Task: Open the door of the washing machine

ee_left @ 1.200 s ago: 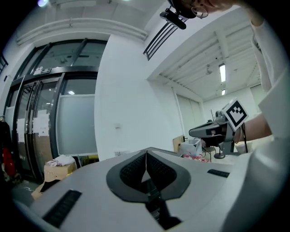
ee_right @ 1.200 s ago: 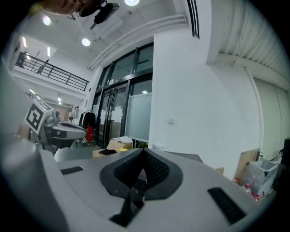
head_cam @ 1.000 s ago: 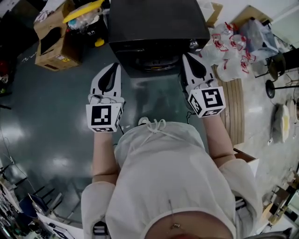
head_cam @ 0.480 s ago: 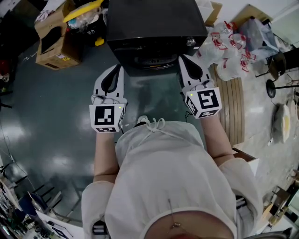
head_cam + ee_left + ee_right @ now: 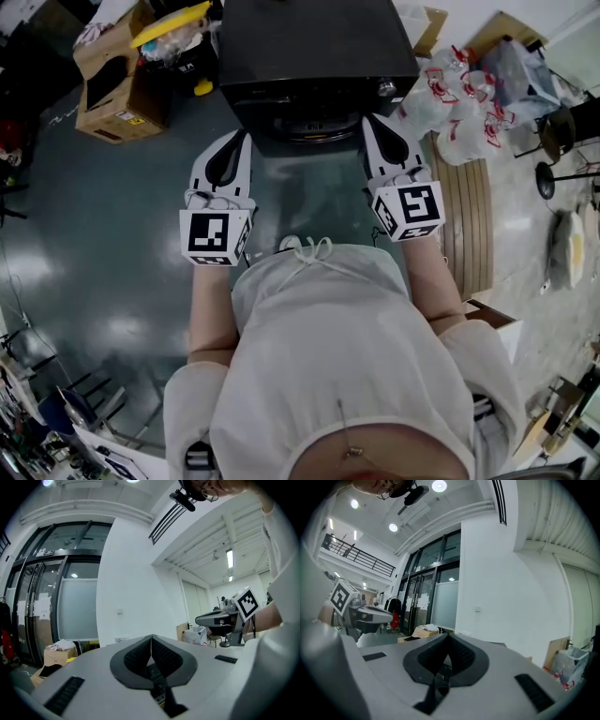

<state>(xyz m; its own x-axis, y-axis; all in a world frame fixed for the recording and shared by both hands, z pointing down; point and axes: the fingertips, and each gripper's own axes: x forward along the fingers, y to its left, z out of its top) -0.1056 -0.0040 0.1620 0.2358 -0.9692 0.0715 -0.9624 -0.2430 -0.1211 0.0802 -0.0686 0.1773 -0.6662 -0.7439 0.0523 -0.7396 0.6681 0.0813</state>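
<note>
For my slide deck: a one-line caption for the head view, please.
Person faces a black washing machine, left claw and right claw both shut and empty, pointing toward its front.

Seen from your head, the washing machine [image 5: 319, 47] is cut off by the picture's top edge. Its door [image 5: 314, 127] shows only as a dark curved sliver under the front lip, so you cannot make out a handle or latch. Your hands are covered by the marker cubes of the left hand-held gripper [image 5: 238, 136] and the right hand-held gripper [image 5: 369, 120]. In both gripper views the grey gripper body blocks the lower half. The red print on the plastic bags [image 5: 459, 112] is too small to read.
</note>
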